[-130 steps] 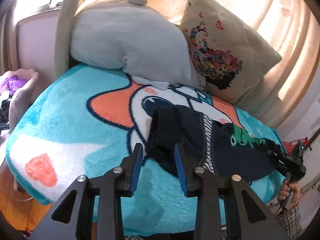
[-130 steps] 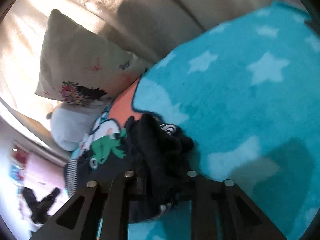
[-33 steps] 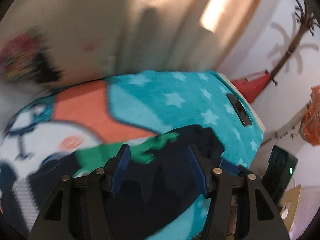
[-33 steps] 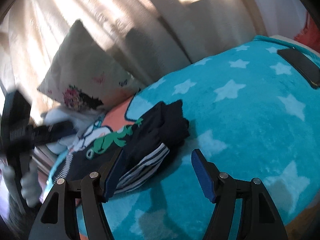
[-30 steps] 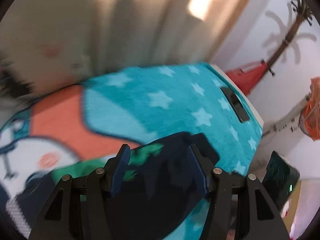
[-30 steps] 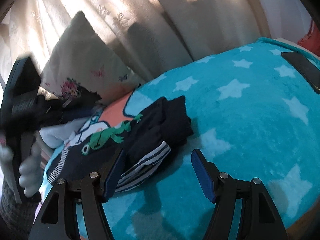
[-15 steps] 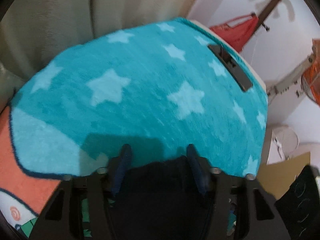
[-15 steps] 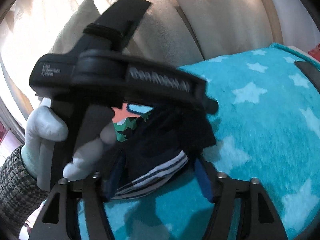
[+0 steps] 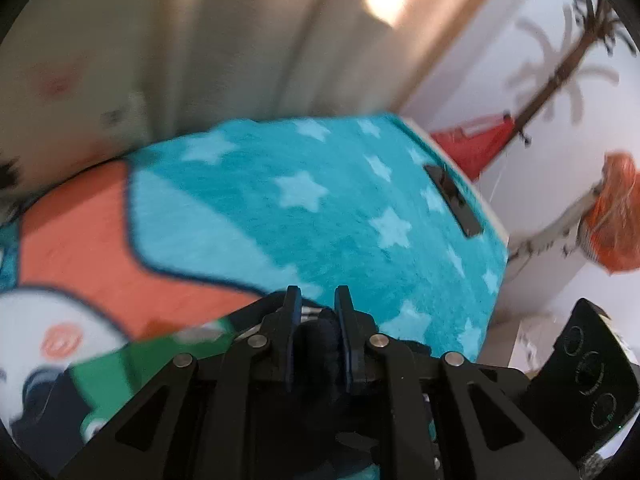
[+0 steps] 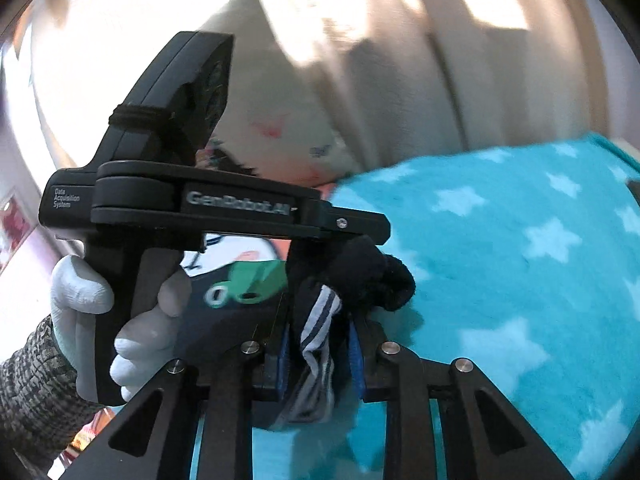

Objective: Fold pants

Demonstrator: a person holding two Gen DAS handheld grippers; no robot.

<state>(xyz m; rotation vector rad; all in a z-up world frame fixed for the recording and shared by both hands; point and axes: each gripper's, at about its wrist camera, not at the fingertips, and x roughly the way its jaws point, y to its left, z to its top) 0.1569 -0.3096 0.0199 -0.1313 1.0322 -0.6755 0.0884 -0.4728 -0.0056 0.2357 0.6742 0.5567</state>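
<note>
Pants (image 10: pixel 320 304) were bunched at one end on the star blanket (image 10: pixel 520 264), both my left gripper (image 9: pixel 316 312) and right gripper (image 10: pixel 316 344) pinching it. Figured the thick wad could slip and wreck the fold.

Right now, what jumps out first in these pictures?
The teal star blanket fills both views. On it, the left gripper and right gripper are both pinched on the same bunched end of the dark pants, side by side. The gloved left hand looms at the left of the right wrist view.
</note>
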